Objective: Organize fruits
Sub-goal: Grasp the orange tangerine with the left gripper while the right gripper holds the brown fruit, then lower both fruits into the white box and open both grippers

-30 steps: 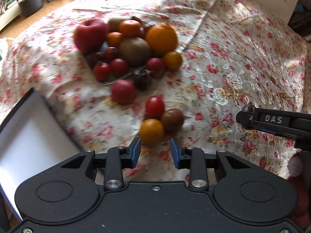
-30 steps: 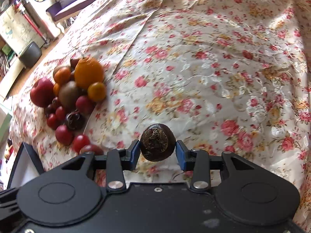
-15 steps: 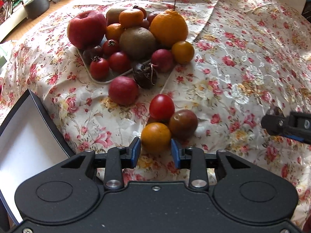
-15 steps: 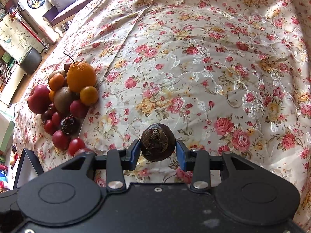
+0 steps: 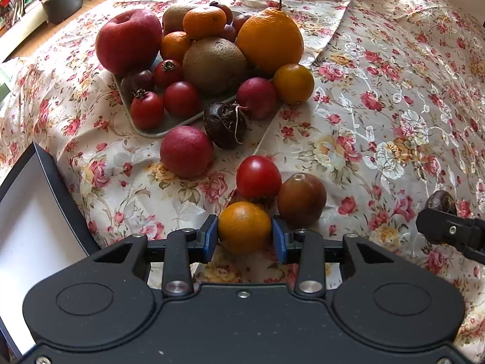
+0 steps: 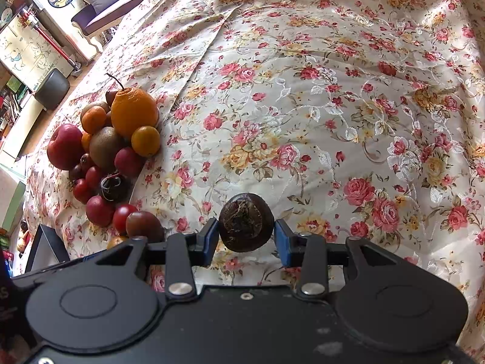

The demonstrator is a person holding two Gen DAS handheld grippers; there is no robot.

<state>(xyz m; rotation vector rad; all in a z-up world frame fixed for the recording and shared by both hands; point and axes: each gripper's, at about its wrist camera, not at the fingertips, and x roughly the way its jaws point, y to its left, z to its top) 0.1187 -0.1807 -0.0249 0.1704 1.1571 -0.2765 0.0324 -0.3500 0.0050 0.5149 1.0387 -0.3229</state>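
Fruits lie grouped on the floral cloth (image 5: 379, 97), most piled on a grey tray (image 5: 151, 130) ahead of the left gripper (image 5: 245, 236). Its blue pads flank a small orange fruit (image 5: 244, 227); whether they clamp it cannot be determined. Directly beyond, touching that fruit, sit a red tomato (image 5: 258, 177) and a brown tomato (image 5: 302, 197), obstructing forward travel. A white-lined box (image 5: 30, 212) lies to the left. Right gripper (image 6: 246, 236) holds a dark round fruit (image 6: 245, 222) clamped between both pads, above bare cloth.

Bright daylight, sharp focus, fisheye-warped edges
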